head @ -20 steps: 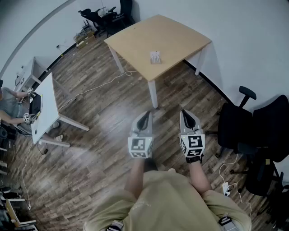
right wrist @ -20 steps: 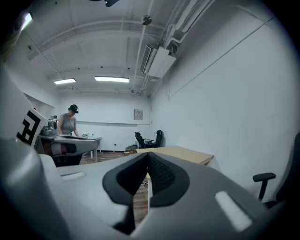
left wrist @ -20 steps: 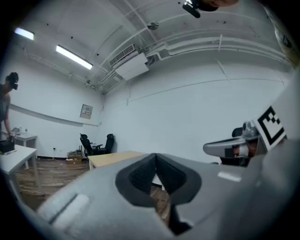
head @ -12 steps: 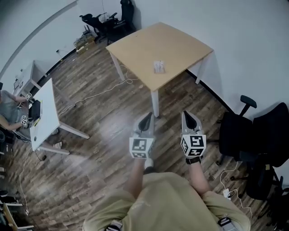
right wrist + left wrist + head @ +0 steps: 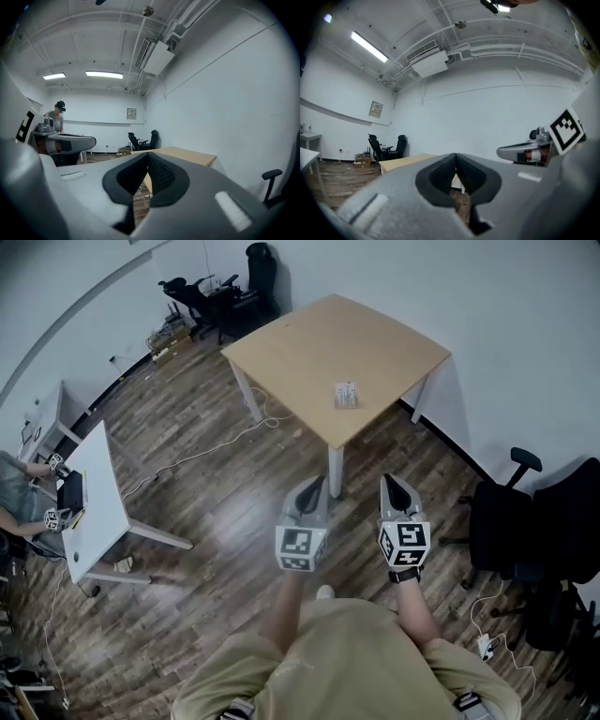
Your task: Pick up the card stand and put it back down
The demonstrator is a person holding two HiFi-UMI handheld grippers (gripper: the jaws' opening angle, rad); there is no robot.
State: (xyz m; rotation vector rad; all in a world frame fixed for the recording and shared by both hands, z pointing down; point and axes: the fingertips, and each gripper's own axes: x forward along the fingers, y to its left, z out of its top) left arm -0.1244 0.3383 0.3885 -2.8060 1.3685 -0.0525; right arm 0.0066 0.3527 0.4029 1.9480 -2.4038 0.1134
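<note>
Out over the wood floor [image 5: 216, 521], well short of the table [image 5: 309, 334], both grippers are held level, side by side, pointing toward it. Left gripper [image 5: 313, 484] is fully closed. In the left gripper view the two dark pads meet at the tip with nothing caught between them, just a sliver of floor showing through the gap lower down. Right gripper [image 5: 389, 482] looks the same in its own view: jaws pinched together at the tip, empty. Neither one touches anything, and there's a small gap between the two of them.

Card stand [image 5: 346, 396] sits on the light wooden table, upright as far as I can tell, close to the near edge and not far from the corner with the white leg [image 5: 335, 470]. It's well apart from both grippers. Whatever's printed on the card is too small to read.

Other stuff: a black office chair [image 5: 497, 521] by the wall on the right, and a white desk [image 5: 94, 493] off to the left with a person [image 5: 19, 493] sitting at it.
</note>
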